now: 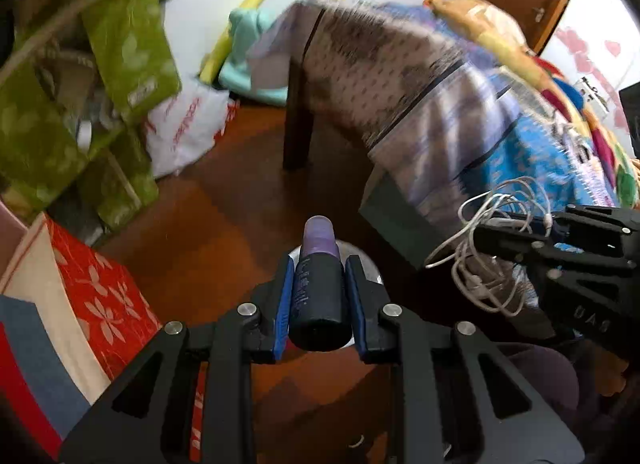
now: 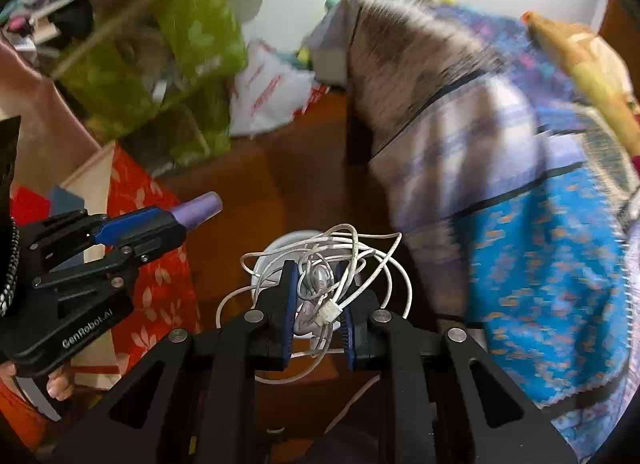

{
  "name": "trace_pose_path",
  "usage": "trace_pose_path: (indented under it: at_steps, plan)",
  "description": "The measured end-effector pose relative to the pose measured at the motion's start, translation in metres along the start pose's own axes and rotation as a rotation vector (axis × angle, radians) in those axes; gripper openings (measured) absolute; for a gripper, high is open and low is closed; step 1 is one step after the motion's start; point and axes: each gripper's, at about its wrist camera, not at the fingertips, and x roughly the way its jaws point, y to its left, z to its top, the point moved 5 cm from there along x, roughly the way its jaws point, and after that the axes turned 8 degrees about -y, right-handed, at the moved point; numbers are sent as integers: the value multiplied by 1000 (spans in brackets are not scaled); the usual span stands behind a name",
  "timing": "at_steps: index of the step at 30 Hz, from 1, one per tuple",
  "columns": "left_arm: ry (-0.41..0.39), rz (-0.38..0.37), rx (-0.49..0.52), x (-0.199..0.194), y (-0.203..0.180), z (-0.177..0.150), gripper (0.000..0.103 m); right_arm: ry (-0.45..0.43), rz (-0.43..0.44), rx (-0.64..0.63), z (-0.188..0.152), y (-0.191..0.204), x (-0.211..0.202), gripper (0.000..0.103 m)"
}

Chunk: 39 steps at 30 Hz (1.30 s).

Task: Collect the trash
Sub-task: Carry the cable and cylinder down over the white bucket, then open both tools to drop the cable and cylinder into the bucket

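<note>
Two grippers point down at the floor [image 1: 240, 223]. Beyond both, you see a bed [image 2: 540, 244] on the right and a red bag [image 1: 104, 296] on the left. Your left gripper [image 1: 320, 296] clamps a dark bottle [image 1: 320, 284]. Your right gripper [image 2: 318, 300] pinches a white cable [image 2: 340, 264] tangle.

Both handheld grippers, the left gripper [image 1: 320, 296] and the right gripper [image 2: 318, 296], are matte black angular frames with triangular cut-outs, round silver screws, ribbed blue-padded fingers [image 1: 284, 304] and white lettering
</note>
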Motion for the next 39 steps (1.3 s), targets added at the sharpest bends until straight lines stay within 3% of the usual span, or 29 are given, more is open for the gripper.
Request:
trace_pose_path:
  at_steps: [9, 11, 13, 22, 26, 29, 39]
  plan:
    - [89, 8, -38, 42, 16, -15, 25, 175, 78, 95, -2, 0, 66, 21]
    - [92, 9, -42, 46, 17, -14, 25, 188, 76, 94, 0, -2, 69, 29]
    - [94, 7, -45, 50, 18, -13, 25, 198, 71, 87, 2, -2, 70, 46]
    - [113, -13, -26, 67, 2, -5, 26, 132, 31, 49, 12, -15, 52, 46]
    - [135, -18, -20, 75, -9, -3, 33, 108, 13, 44, 12, -20, 43, 46]
    - [153, 6, -2, 76, -17, -3, 34, 87, -9, 40, 10, -25, 34, 46]
    - [59, 10, 64, 13, -44, 15, 34, -40, -31, 50, 14, -34, -27, 46]
